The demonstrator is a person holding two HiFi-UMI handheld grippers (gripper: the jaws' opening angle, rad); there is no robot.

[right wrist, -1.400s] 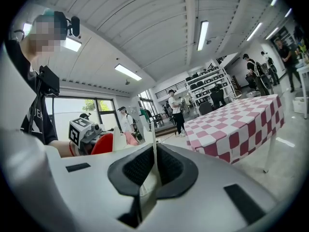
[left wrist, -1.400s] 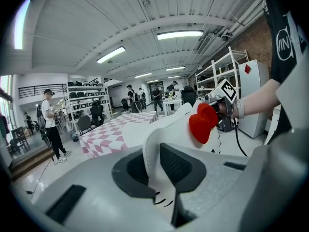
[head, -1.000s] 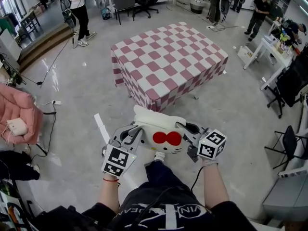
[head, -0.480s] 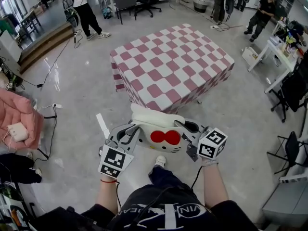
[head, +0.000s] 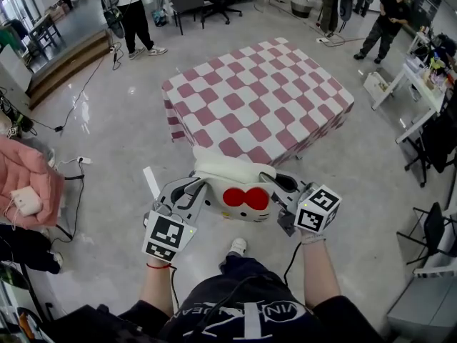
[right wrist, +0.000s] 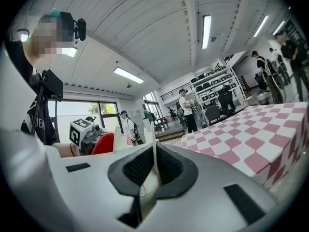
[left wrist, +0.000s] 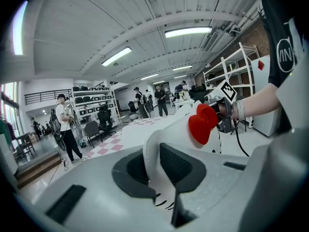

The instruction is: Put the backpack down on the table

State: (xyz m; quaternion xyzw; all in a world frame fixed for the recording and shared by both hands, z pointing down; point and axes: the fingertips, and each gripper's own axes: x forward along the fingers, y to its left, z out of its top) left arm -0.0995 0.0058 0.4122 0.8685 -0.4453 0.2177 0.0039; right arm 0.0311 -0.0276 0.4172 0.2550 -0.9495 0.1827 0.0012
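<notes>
One white backpack [head: 239, 191] with a red bow hangs in the air, long axis crosswise, with the left gripper [head: 191, 194] and right gripper [head: 283, 189] each clamped on one side of its fabric. The checkered table [head: 285, 91] lies straight ahead, its near edge just beyond the backpack (about equally near both hands).

The backpack [head: 228, 181] is white with a red bow [head: 246, 199] and black whiskers [left wrist: 161, 202]. The counter [head: 257, 98] wears a pink-and-white check. The left claw [head: 194, 190] and right claw [head: 275, 186] are grey with black pads [left wrist: 181, 166], and their cubes [head: 168, 236] show black-and-white squares. The floor [head: 107, 141] is glossy grey. A jacket [head: 25, 177] is pink.
</notes>
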